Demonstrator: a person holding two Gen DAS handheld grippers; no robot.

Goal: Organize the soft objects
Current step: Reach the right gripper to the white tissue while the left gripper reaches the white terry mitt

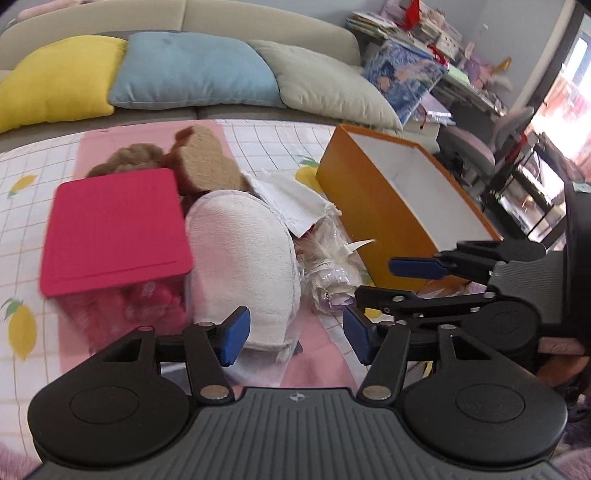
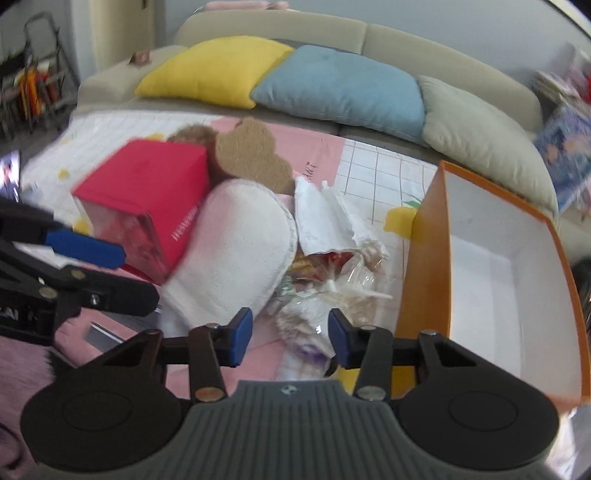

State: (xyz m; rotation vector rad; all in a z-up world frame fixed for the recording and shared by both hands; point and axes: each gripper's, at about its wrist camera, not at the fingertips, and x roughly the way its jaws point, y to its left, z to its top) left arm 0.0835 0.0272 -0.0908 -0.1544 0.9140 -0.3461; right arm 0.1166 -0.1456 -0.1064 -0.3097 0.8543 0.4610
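A pile of soft things lies on a pink and white sheet. A white plush slipper (image 1: 243,266) (image 2: 236,254) lies in the middle, with a brown plush bear (image 1: 199,162) (image 2: 251,155) behind it and crumpled white cloth and plastic-wrapped items (image 1: 328,269) (image 2: 332,280) to its right. An open orange box with a white inside (image 1: 369,214) (image 2: 498,266) stands empty at the right. My left gripper (image 1: 293,338) is open, just before the slipper's near end. My right gripper (image 2: 290,341) is open, over the wrapped items; it also shows in the left wrist view (image 1: 373,284).
A red box (image 1: 114,229) (image 2: 147,199) leans on the pile's left side. Yellow (image 1: 55,81), blue (image 1: 195,70) and beige (image 1: 332,81) cushions line the sofa behind. Cluttered shelves (image 1: 424,26) and a chair (image 1: 476,144) stand at the far right.
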